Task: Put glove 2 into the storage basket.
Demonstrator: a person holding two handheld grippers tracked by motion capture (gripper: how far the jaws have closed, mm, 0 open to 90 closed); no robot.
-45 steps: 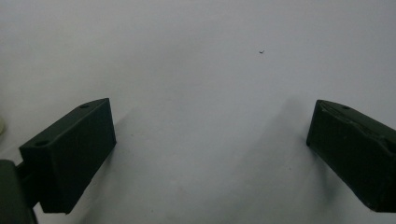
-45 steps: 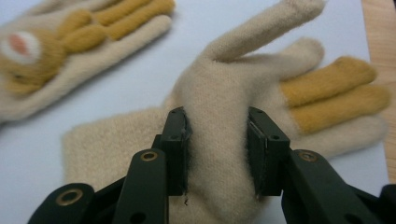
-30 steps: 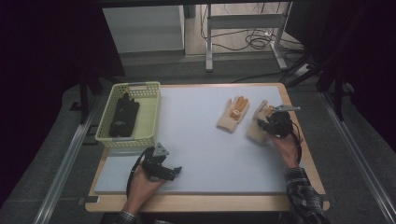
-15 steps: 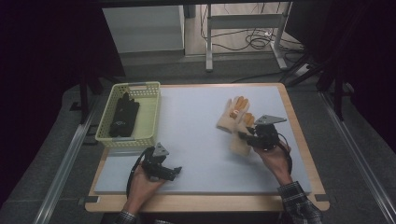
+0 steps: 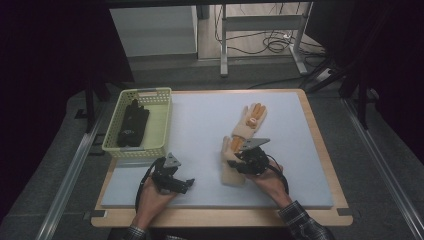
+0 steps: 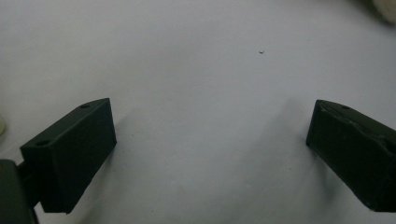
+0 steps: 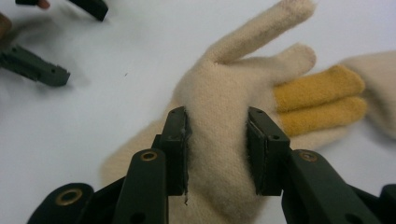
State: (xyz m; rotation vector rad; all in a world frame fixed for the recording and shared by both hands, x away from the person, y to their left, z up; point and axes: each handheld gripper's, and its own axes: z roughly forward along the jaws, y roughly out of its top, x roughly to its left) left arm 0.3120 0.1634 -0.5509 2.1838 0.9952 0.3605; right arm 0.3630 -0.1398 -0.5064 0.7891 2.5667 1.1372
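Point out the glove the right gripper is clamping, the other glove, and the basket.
Clamped glove (image 7: 219, 126): right gripper view, palm between the jaws.
Other glove (image 5: 251, 120): high view, its palm.
Basket (image 5: 161, 122): high view, right wall.

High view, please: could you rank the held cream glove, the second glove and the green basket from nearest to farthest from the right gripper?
1. Held cream glove: pinched in the right gripper, near the table's front.
2. Second glove: just beyond, toward the far edge.
3. Green basket: far across on the left, with a dark item inside.
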